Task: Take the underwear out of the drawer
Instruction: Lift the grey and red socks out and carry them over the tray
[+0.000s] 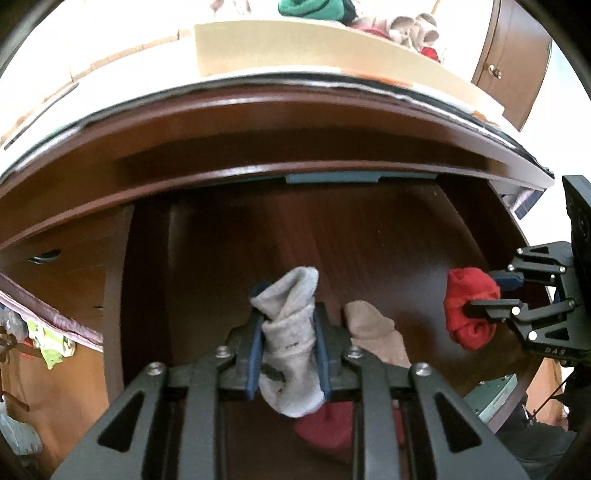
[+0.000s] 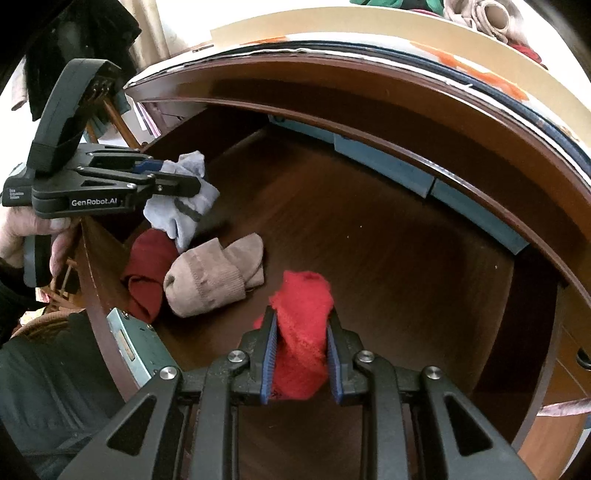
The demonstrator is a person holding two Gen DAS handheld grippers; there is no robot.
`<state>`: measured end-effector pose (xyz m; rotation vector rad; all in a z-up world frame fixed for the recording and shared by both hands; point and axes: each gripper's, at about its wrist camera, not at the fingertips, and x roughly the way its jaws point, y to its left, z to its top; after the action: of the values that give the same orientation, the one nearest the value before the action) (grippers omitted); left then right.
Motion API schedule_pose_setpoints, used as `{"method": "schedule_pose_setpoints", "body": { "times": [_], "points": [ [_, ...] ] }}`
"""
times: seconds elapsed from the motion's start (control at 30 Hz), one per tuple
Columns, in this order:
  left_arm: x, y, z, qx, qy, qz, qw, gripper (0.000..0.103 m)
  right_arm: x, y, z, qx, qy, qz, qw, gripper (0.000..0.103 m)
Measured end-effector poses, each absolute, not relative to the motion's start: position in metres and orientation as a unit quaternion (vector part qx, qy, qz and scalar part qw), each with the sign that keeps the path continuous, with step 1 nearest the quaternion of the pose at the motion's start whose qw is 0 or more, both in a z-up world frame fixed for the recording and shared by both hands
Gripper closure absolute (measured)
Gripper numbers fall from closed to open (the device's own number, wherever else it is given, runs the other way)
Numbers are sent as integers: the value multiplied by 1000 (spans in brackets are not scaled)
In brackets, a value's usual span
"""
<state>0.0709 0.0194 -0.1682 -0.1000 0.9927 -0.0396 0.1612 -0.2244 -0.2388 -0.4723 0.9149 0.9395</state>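
Observation:
The wooden drawer (image 2: 369,240) stands pulled out below the desk edge. My left gripper (image 1: 288,321) is shut on a grey sock (image 1: 291,291), which hangs above the drawer floor; from the right wrist view this gripper (image 2: 177,177) and its grey sock (image 2: 184,214) are over the drawer's left side. My right gripper (image 2: 301,332) is shut on a bright red sock (image 2: 303,302), also seen at the right as gripper (image 1: 476,295) and red sock (image 1: 461,332). A beige sock (image 2: 210,280) and a dark red sock (image 2: 147,266) lie on the drawer floor.
The desk top overhangs the drawer's back, with a beige board (image 1: 295,48) and a pile of garments (image 1: 310,7) on it. A blue-grey rail (image 2: 388,162) runs under the desk edge. A hand (image 2: 22,229) holds the left gripper. A brown cupboard door (image 1: 513,62) stands far right.

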Motion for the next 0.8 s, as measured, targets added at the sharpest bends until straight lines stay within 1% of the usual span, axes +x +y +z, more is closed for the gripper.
{"method": "schedule_pose_setpoints", "body": {
  "times": [0.6,0.8],
  "points": [
    [58,14,-157,-22,393,14,919,81,150,-238,-222,-201,347,444,801,77],
    [53,8,-143,-5,353,25,935,81,141,-247,-216,-188,314,451,814,77]
  ]
}}
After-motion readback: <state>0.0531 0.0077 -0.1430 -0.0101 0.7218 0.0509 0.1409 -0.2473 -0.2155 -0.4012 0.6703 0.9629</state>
